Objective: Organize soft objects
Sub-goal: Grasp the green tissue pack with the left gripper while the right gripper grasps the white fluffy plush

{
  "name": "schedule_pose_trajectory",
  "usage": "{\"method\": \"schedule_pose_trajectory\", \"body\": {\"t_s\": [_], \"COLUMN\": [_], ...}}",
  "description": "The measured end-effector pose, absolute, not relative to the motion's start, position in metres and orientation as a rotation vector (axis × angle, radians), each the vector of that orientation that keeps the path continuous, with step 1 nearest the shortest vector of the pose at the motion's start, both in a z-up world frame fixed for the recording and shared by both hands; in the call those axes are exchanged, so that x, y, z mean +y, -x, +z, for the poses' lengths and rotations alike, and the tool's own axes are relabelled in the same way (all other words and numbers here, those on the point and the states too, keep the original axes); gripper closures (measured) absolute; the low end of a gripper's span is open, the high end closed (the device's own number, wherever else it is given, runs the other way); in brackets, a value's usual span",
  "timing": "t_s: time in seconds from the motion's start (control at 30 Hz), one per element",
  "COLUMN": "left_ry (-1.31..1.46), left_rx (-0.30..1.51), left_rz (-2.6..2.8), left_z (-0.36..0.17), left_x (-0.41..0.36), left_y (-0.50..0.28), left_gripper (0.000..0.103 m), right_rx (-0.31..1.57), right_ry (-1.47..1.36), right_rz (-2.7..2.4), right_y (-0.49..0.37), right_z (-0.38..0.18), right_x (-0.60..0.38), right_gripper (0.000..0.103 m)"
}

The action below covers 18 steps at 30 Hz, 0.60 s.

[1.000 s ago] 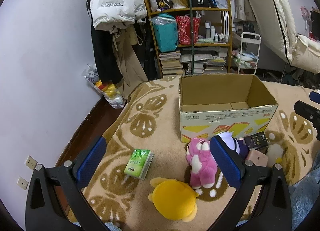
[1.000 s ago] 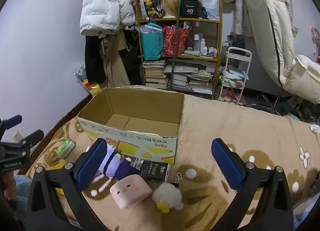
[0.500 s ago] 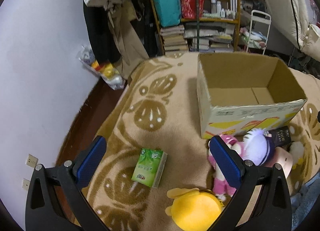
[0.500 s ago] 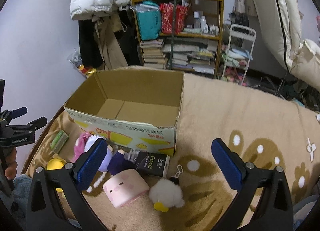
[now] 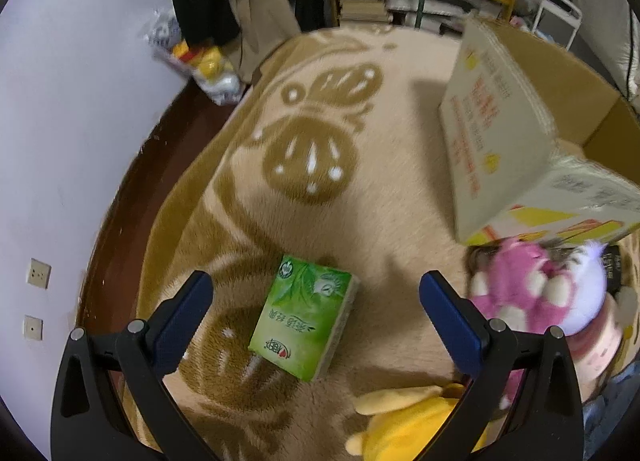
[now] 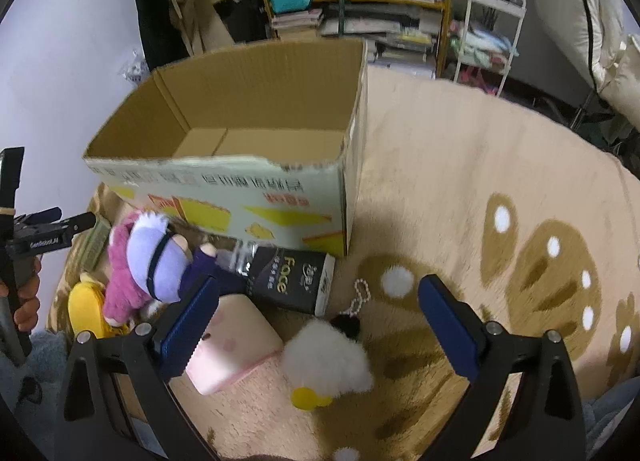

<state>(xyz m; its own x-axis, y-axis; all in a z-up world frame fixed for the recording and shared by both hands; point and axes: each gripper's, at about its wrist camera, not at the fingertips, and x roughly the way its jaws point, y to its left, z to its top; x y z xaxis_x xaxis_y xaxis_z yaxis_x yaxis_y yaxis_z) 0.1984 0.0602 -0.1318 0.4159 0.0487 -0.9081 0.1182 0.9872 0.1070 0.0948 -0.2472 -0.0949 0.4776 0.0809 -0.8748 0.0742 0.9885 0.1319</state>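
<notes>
1. Left wrist view: the left claw (image 5: 316, 305) hangs wide open and empty, its blue pads straddling the green tissue pack (image 5: 306, 317) lying flat on the patterned blanket (image 5: 360, 109). To the right, the pink plush (image 5: 520, 281) and a purple-white doll (image 5: 588, 293) crowd against the cardboard box (image 5: 500, 133); a yellow plush (image 5: 416, 425) sits at the bottom edge. This looks like the approach step for the first pick.

2. Right wrist view: the right claw (image 6: 318, 317) is open too, holding nothing, poised above a pale pink plush block (image 6: 232, 349) and a white fluffy keychain toy (image 6: 328, 357). A black "Face" packet (image 6: 292, 281) lies just beside the box's (image 6: 248, 109) front wall. The box interior looks bare — nothing sorted yet, I'd say.

3. Next move, as I judge it: lower the left claw around the tissue pack, squeeze gently since it will give, then lift it over the box rim.
</notes>
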Motion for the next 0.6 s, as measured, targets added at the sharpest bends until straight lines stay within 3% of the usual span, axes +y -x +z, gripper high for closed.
{"method": "schedule_pose_trajectory", "body": {"t_s": [0.4, 0.6], "left_ry": [-0.076, -0.038], "left_rx": [1.296, 1.335], "left_rz": [-0.033, -0.069], "left_z": [-0.172, -0.181], "left_x": [0.082, 0.083], "left_y": [-0.213, -0.214], "left_gripper": [0.003, 0.027], "right_rx": [1.218, 1.235], "right_ry": [-0.143, -0.163], "right_rz": [0.051, 0.074], "right_y": [-0.101, -0.100], "right_z": [-0.126, -0.132], "right_x": [-0.239, -0.237], "right_gripper": [0.006, 0.018]}}
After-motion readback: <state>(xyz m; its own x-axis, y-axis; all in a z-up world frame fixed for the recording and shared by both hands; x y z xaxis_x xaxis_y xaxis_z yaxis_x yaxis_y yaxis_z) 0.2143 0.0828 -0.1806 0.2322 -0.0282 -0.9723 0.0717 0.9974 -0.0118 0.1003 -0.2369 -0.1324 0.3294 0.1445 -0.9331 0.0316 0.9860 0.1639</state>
